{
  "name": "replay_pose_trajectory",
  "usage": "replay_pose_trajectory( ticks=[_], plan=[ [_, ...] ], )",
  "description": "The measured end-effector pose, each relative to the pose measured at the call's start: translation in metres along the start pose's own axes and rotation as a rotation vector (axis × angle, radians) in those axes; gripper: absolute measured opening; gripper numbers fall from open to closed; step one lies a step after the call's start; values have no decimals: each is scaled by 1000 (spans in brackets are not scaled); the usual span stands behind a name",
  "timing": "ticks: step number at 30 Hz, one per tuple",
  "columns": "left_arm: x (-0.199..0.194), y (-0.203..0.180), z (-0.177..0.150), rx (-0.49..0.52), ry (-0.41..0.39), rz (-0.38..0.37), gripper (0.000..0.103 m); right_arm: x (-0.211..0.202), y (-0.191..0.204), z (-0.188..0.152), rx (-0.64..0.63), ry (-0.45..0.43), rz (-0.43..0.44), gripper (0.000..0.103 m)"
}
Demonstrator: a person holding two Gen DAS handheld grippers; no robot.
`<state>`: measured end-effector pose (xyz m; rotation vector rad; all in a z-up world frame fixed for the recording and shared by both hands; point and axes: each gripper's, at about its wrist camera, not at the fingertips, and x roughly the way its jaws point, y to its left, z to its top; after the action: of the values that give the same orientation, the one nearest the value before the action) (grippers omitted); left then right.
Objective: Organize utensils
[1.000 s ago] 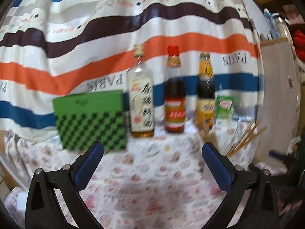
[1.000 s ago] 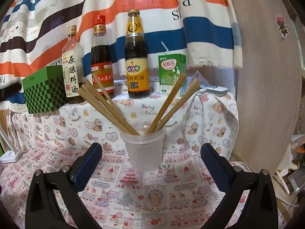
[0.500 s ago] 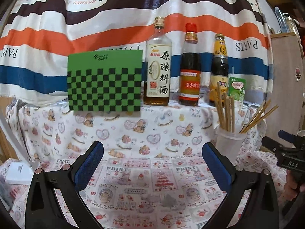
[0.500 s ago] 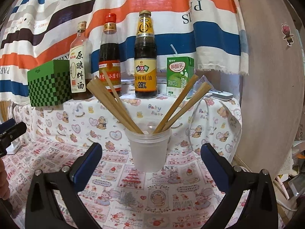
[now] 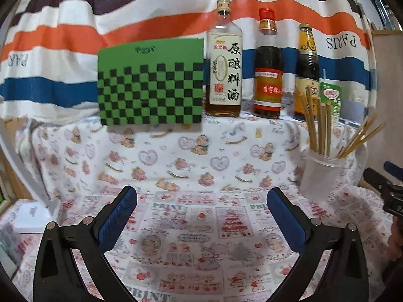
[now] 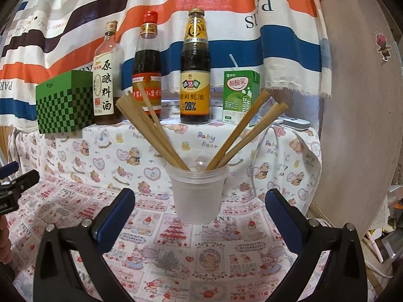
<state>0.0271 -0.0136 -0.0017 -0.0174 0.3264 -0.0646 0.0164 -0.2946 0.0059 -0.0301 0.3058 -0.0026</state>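
Observation:
A translucent plastic cup (image 6: pixel 197 196) stands on the printed cloth and holds several wooden chopsticks (image 6: pixel 153 132) fanned to left and right. My right gripper (image 6: pixel 200 212) is open and empty, with the cup just ahead between its blue pads. In the left wrist view the cup (image 5: pixel 320 173) stands at the right with the chopsticks (image 5: pixel 318 130) in it. My left gripper (image 5: pixel 201 212) is open and empty over bare cloth, well left of the cup. The right gripper's tip shows at that view's right edge (image 5: pixel 389 183).
On a raised cloth-covered ledge behind stand a green checkered box (image 5: pixel 151 83), three sauce bottles (image 6: pixel 195 68) and a green drink carton (image 6: pixel 240 95). A striped curtain hangs behind. A wooden panel (image 6: pixel 357 125) stands to the right. A white cable (image 6: pixel 257 166) hangs down the ledge.
The left gripper has dropped and turned so the cup and the right gripper came into its view. The right gripper has moved slightly nearer the cup. Both stay open.

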Motion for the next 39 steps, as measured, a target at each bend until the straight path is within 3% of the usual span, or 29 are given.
replay_pose_trajectory(
  ticks=[5,21,39],
  plan=[
    [-8,-2,0,10,-45,44,103,-1,-2,-1,12,-1,2,103],
    [-7,-10,0,40,-31,3,103,-2,-2,-1,14,-4,-11,103],
    [-7,-7,0,31,-28,10,103,-1,-2,-1,11,0,-1,103]
  ],
)
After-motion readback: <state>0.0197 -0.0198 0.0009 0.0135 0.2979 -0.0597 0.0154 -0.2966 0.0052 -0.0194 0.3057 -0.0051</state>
